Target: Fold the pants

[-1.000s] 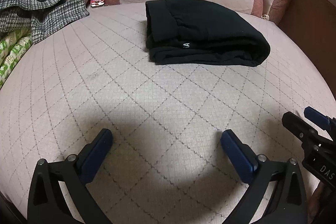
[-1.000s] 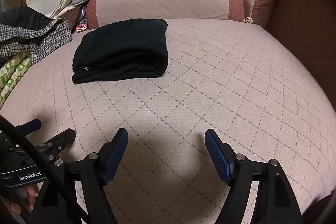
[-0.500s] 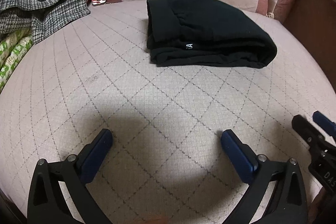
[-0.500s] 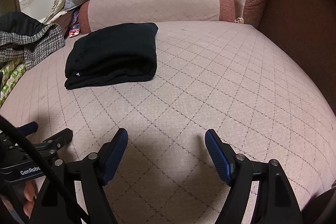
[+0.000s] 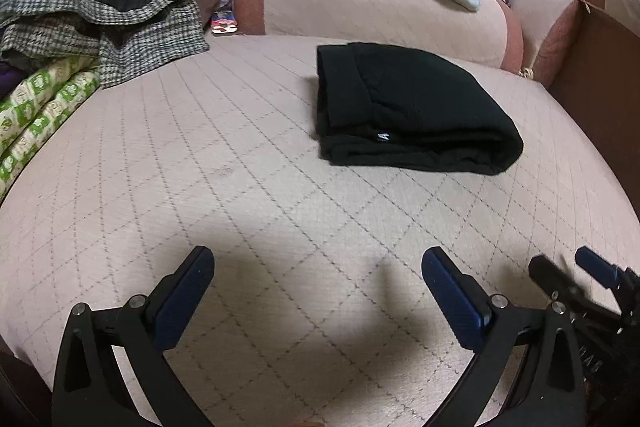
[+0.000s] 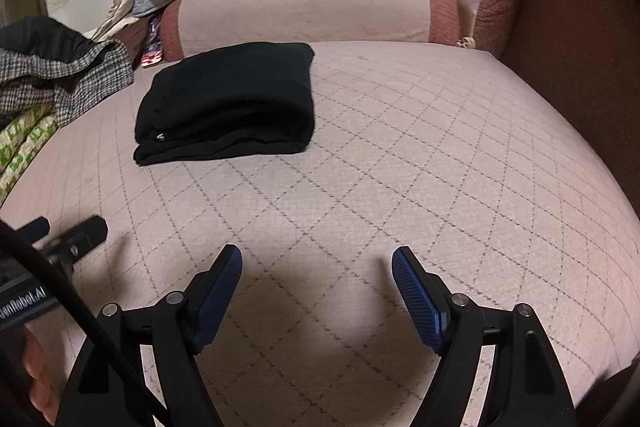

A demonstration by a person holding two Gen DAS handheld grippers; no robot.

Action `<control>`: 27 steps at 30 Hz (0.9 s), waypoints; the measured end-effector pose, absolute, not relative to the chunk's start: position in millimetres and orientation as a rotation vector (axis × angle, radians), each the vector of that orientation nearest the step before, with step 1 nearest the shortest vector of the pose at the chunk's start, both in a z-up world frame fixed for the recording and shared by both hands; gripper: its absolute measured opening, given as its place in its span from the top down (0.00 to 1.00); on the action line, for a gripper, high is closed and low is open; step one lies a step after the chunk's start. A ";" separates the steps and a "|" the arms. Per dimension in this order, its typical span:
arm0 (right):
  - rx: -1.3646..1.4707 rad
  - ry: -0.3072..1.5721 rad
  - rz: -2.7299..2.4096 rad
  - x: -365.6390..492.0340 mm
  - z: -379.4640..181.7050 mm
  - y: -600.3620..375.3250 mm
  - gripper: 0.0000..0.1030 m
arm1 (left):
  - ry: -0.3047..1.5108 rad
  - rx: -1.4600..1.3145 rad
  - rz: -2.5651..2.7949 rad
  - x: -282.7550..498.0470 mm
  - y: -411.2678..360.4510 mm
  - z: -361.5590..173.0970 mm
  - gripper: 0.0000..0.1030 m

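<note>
Black pants already folded small, far up the pink bed, well apart from left gripper and right gripper, both wide open and empty, so best kept low, slow, away from the neat pile.

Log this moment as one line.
black pants: folded on sofa seat | left tool: open, empty | right tool: open, empty
</note>
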State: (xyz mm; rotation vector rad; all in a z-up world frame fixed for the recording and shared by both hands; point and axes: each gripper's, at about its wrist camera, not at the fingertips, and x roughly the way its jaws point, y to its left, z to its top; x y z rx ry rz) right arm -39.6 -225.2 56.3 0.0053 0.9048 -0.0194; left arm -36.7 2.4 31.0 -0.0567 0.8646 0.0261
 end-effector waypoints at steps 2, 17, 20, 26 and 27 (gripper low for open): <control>-0.011 0.903 -0.008 -40.2 55.6 -221.1 0.20 | 0.865 -0.071 0.030 -36.4 5.8 32.6 0.00; -0.064 0.845 0.043 -49.7 64.0 -203.0 0.18 | 0.877 -0.068 0.019 -38.9 2.4 30.9 0.00; -0.061 0.850 0.041 -49.0 63.3 -203.9 0.18 | 0.883 -0.073 0.019 -38.8 2.4 29.9 0.00; -0.063 0.853 0.043 -47.7 62.5 -203.8 0.18 | 0.901 -0.091 0.021 -37.7 5.3 27.4 0.00; -0.063 0.852 0.044 -47.9 62.0 -203.4 0.18 | 0.898 -0.091 0.024 -37.9 5.5 27.7 0.00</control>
